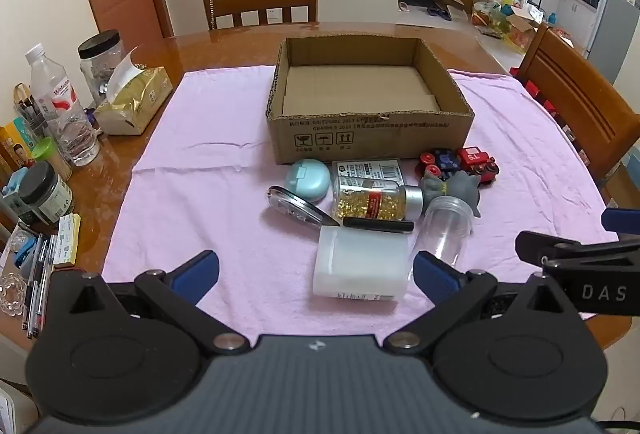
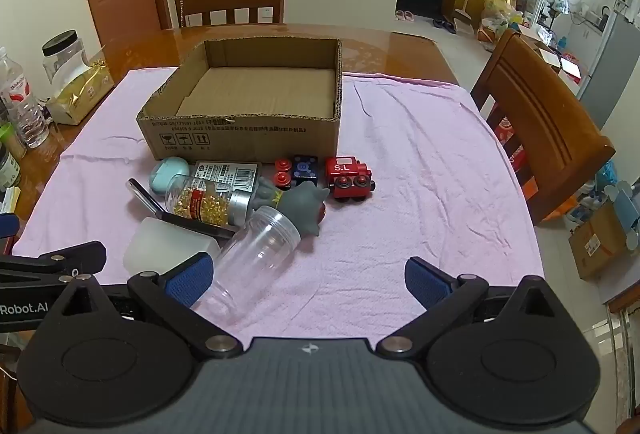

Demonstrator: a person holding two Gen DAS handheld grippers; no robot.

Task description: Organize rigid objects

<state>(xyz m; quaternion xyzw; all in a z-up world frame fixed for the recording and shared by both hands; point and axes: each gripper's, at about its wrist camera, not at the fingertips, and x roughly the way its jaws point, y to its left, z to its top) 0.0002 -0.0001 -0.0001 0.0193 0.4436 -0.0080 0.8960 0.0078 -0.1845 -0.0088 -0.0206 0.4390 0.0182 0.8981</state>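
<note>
Here, left wrist view: the left gripper (image 1: 316,270) hangs spread wide and empty above the white container (image 1: 360,266); the cardboard box (image 1: 372,137) holds nothing. Right wrist view: the right gripper (image 2: 306,280), likewise released, faces the clear jar (image 2: 252,258), toy train (image 2: 350,177) and capsule bottle (image 2: 208,201), all unsorted beside the box.

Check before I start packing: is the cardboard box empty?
Empty: the cardboard box shows only its bare floor; all items lie outside on the pink towel.
</note>
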